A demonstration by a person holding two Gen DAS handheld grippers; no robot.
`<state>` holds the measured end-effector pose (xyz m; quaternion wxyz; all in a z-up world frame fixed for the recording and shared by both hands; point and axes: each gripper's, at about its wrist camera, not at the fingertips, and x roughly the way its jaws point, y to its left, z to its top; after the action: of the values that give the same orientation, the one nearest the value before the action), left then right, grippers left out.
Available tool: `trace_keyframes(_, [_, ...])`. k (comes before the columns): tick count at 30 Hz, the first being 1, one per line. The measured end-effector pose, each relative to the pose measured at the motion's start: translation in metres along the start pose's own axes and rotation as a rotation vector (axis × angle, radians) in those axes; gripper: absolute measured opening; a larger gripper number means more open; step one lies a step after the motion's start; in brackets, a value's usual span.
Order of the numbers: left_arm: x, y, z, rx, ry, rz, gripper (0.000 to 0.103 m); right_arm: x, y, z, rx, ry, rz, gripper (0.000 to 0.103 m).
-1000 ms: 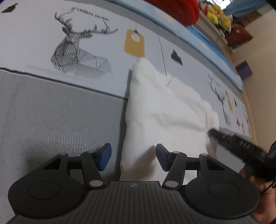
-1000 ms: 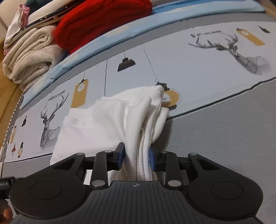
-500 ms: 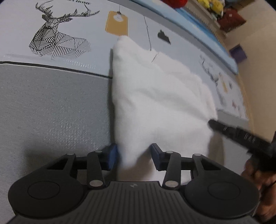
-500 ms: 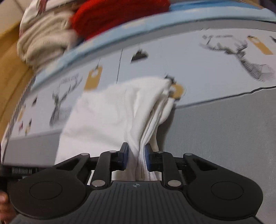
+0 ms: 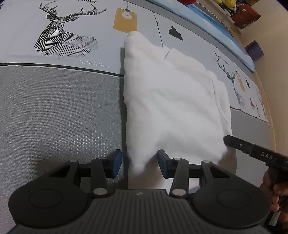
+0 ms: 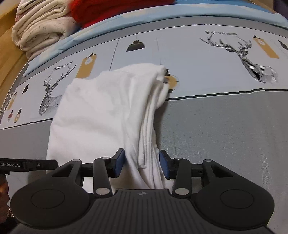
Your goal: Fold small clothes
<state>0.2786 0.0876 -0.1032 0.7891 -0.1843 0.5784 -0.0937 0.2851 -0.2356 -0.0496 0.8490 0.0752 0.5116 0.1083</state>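
The white garment [image 5: 172,100] lies folded on the bed cover [image 5: 59,115], straddling the dark line between the grey band near the grippers and the pale deer-printed band beyond. Its near corners reach both grippers.

Left gripper [image 5: 139,165]: released. The near left corner of the garment sits between the jaws; a gap shows at each blue pad, so nothing is pinched.

Right gripper [image 6: 142,164]: jaws opening. The layered right edge of the garment [image 6: 108,115] stands bunched between them and the pads appear clear of the cloth, so it reads as let go.

Handling, as judged: light, soft knit, limp, not fragile. Stacked layers will slide apart if only the top one is taken. Best hold is at a near corner or along the folded edge, pinching all layers together.

Far left in the right wrist view, stacked cream linen [image 6: 41,30] and a red knit [image 6: 108,12] stand well apart.
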Motion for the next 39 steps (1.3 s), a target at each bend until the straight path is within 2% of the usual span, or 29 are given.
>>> trace_keyframes(3, [0.001,-0.002,-0.001,0.016,0.004,0.007,0.047,-0.003,-0.001,-0.003,-0.006,-0.001,0.004,0.038])
trace_keyframes(4, [0.003,-0.003,0.000,0.023,0.004,0.003,0.033,-0.003,-0.003,-0.003,-0.005,0.005,0.013,0.028])
trace_keyframes(5, [0.003,-0.004,-0.001,0.032,0.006,-0.003,0.025,-0.003,-0.004,-0.004,-0.003,0.015,0.030,0.022])
trace_keyframes(6, [0.001,-0.006,-0.001,0.052,-0.003,0.004,0.020,-0.003,-0.003,-0.004,-0.004,0.020,0.040,0.014])
trace_keyframes(7, [-0.001,-0.008,-0.002,0.069,-0.011,0.007,0.015,-0.004,-0.002,-0.005,-0.013,0.020,0.042,0.011])
trace_keyframes(9, [-0.004,-0.009,-0.003,0.078,-0.023,0.002,0.014,-0.006,0.000,-0.006,-0.030,0.017,0.047,0.006])
trace_keyframes(14, [-0.009,-0.012,-0.011,0.100,-0.026,0.049,0.015,-0.009,-0.003,-0.009,-0.032,0.022,0.013,0.007])
trace_keyframes(16, [-0.015,-0.013,-0.015,0.101,-0.039,0.041,0.015,-0.013,-0.003,-0.011,-0.028,0.022,-0.003,0.013])
trace_keyframes(18, [-0.010,-0.013,-0.022,0.122,0.001,0.067,0.015,-0.012,-0.001,-0.017,-0.054,0.056,-0.025,0.014])
trace_keyframes(19, [-0.004,-0.012,-0.026,0.131,0.034,0.092,0.017,-0.009,-0.001,-0.022,-0.078,0.080,-0.067,0.015])
trace_keyframes(20, [0.002,-0.013,-0.030,0.146,0.065,0.122,0.025,-0.005,-0.001,-0.026,-0.092,0.107,-0.109,0.018])
trace_keyframes(21, [0.004,-0.016,-0.034,0.171,0.070,0.152,0.027,-0.003,-0.003,-0.029,-0.094,0.126,-0.132,0.026])
trace_keyframes(23, [-0.003,-0.026,-0.038,0.219,0.027,0.197,0.031,-0.003,-0.006,-0.033,-0.091,0.132,-0.159,0.027])
trace_keyframes(24, [-0.010,-0.032,-0.040,0.247,-0.003,0.218,0.031,-0.008,-0.006,-0.033,-0.095,0.117,-0.175,0.028])
trace_keyframes(25, [-0.018,-0.038,-0.042,0.280,-0.040,0.243,0.037,-0.014,-0.006,-0.034,-0.108,0.090,-0.209,0.028])
trace_keyframes(26, [-0.029,-0.046,-0.046,0.333,-0.090,0.279,0.051,-0.020,-0.005,-0.035,-0.127,0.061,-0.259,0.028])
trace_keyframes(27, [-0.039,-0.053,-0.050,0.377,-0.135,0.312,0.060,-0.029,-0.006,-0.035,-0.143,0.029,-0.307,0.030])
trace_keyframes(29, [-0.067,-0.068,-0.059,0.450,-0.266,0.370,0.091,-0.047,-0.011,-0.035,-0.123,-0.028,-0.328,0.031])
trace_keyframes(30, [-0.081,-0.075,-0.063,0.467,-0.333,0.391,0.095,-0.060,-0.013,-0.035,-0.104,-0.072,-0.320,0.031])
trace_keyframes(32, [-0.107,-0.085,-0.072,0.475,-0.433,0.404,0.096,-0.093,-0.011,-0.037,-0.104,-0.203,-0.297,0.034])
trace_keyframes(33, [-0.121,-0.090,-0.079,0.464,-0.481,0.395,0.096,-0.109,-0.007,-0.040,-0.110,-0.263,-0.289,0.041])
trace_keyframes(34, [-0.134,-0.095,-0.085,0.448,-0.519,0.383,0.099,-0.126,-0.003,-0.045,-0.115,-0.328,-0.274,0.053])
trace_keyframes(36, [-0.157,-0.103,-0.104,0.410,-0.604,0.353,0.103,-0.162,0.008,-0.064,-0.128,-0.454,-0.222,0.067])
trace_keyframes(39, [-0.182,-0.116,-0.143,0.395,-0.680,0.330,0.103,-0.199,0.017,-0.097,-0.147,-0.569,-0.153,0.072])
